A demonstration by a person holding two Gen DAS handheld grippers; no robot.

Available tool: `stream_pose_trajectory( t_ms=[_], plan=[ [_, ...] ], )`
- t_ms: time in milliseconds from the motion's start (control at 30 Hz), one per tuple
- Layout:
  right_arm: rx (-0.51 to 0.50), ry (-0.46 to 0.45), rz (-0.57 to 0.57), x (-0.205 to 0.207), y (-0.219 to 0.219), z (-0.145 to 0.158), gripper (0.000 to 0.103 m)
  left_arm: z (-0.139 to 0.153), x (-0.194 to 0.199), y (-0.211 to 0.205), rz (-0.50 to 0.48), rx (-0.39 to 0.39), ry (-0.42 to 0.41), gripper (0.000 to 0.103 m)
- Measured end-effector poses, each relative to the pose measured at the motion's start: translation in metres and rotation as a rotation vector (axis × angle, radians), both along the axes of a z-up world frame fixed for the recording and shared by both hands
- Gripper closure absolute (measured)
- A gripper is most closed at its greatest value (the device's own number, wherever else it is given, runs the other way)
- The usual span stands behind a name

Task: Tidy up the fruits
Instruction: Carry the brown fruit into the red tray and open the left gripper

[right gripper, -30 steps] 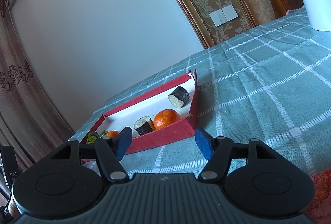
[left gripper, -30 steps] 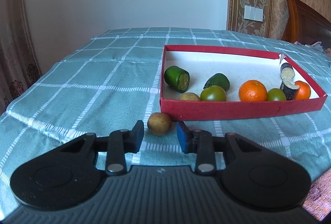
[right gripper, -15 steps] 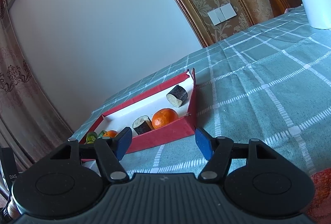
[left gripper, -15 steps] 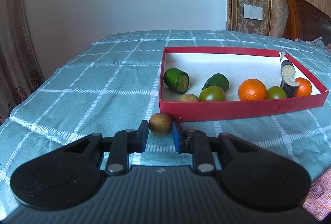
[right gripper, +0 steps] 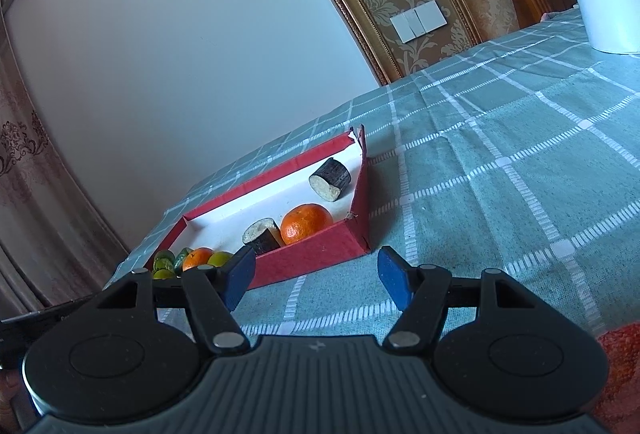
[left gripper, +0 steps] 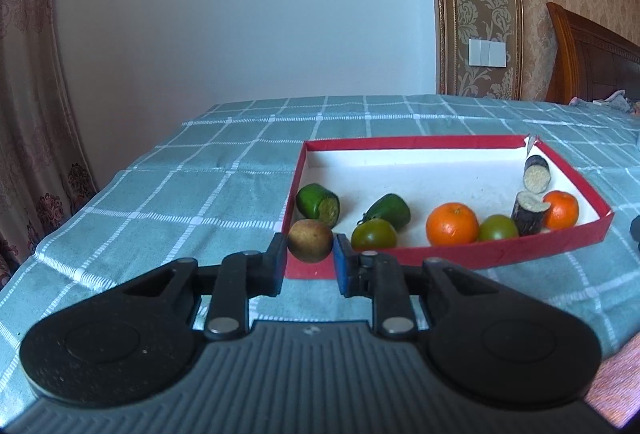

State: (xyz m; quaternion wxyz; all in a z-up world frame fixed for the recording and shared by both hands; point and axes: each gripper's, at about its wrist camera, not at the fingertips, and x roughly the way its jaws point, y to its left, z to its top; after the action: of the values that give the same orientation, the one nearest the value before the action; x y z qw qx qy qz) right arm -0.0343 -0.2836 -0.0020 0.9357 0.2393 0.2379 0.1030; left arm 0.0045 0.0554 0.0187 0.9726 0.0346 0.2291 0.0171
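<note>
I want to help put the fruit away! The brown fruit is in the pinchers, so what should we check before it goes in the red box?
1. Left gripper shut on brown fruit: ok.
2. Fruit lifted above the red box wall: cannot tell.
3. Free white floor behind the green tomato: ok.
4. Right gripper open, outside the box: ok.
5. Cucumber piece close to the path: not ok.
</note>
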Motion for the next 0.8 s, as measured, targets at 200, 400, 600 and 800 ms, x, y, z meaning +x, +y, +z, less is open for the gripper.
stream_pose_trajectory(
  t_ms=[200,400,600,800],
  plan=[
    [-0.003,0.009,-0.006,0.001,0.0,0.0,0.036,0.012,0.019,-0.019,0.002,-0.003,-0.011,0.08],
    [-0.003,0.011,-0.008,0.001,0.0,-0.001,0.036,0.006,0.051,-0.026,0.03,-0.014,0.032,0.08],
    [-0.005,0.014,-0.003,0.002,0.001,-0.002,0.036,-0.004,0.079,-0.021,0.076,-0.04,0.077,0.08],
    [-0.007,0.019,0.003,0.002,0.001,-0.003,0.036,-0.01,0.088,-0.021,0.075,-0.034,0.083,0.08]
  ],
)
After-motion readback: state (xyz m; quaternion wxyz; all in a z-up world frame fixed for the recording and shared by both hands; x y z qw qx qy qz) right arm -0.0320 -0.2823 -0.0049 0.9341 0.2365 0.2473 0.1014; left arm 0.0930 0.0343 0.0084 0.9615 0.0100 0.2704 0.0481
